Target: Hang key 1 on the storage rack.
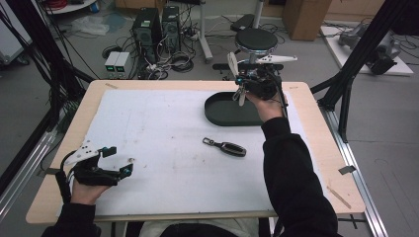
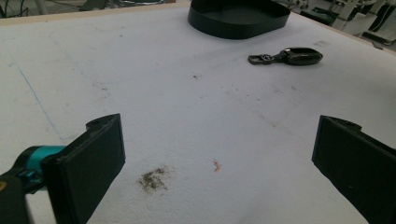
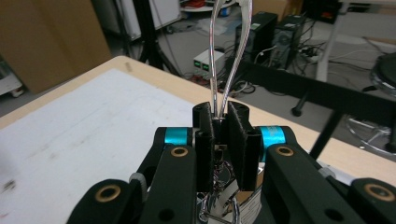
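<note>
My right gripper [image 1: 240, 85] is raised over the far rim of the black oval tray [image 1: 222, 114]. Its jaws are shut on a thin silver wire loop [image 3: 225, 70] that sticks out past the pads. A bunch of keys [image 1: 240, 95] hangs under the jaws, also seen at the bottom of the right gripper view [image 3: 220, 198]. A dark car key fob [image 1: 226, 147] with a metal clip lies on the white mat, in front of the tray. My left gripper [image 1: 120, 159] rests near the front left, open and holding nothing. The left gripper view shows the key fob [image 2: 288, 56] and the tray [image 2: 238, 21] far ahead of my left gripper [image 2: 219, 133].
A white mat [image 1: 163, 133] covers most of the wooden table [image 1: 316, 148]. Black frame posts [image 1: 353, 54] stand at both sides. Beyond the far edge are a round stool [image 1: 256, 40], computer towers [image 1: 158, 27] and cables on the floor.
</note>
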Available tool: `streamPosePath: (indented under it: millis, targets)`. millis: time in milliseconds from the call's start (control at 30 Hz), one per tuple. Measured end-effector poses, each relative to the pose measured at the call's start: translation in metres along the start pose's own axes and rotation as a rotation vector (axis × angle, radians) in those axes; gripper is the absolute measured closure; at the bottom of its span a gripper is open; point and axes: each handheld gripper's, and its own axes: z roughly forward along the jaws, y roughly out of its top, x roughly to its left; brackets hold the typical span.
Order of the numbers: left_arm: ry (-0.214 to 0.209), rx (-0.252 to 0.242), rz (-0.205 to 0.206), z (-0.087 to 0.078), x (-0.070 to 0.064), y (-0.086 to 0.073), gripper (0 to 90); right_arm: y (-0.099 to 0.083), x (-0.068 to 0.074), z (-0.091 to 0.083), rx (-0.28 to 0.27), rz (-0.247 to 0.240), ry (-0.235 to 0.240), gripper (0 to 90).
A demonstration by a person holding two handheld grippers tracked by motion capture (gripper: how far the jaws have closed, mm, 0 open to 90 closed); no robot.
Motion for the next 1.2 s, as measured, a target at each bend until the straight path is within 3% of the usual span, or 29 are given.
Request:
streamPosePath:
  millis: [567,833,1200]
  targets:
    - [-0.038,0.001,0.016,0.003,-0.002,0.000,3.0,0.008,-0.021,0.015,-0.009,0.013,-0.120,81.6]
    - [-0.042,0.006,0.018,0.004,-0.002,0.000,3.0,0.007,-0.031,0.028,-0.027,0.053,-0.169,81.7]
    - [-0.046,0.006,0.018,0.004,-0.001,0.000,3.0,0.020,-0.036,0.048,-0.037,0.112,-0.296,81.7]
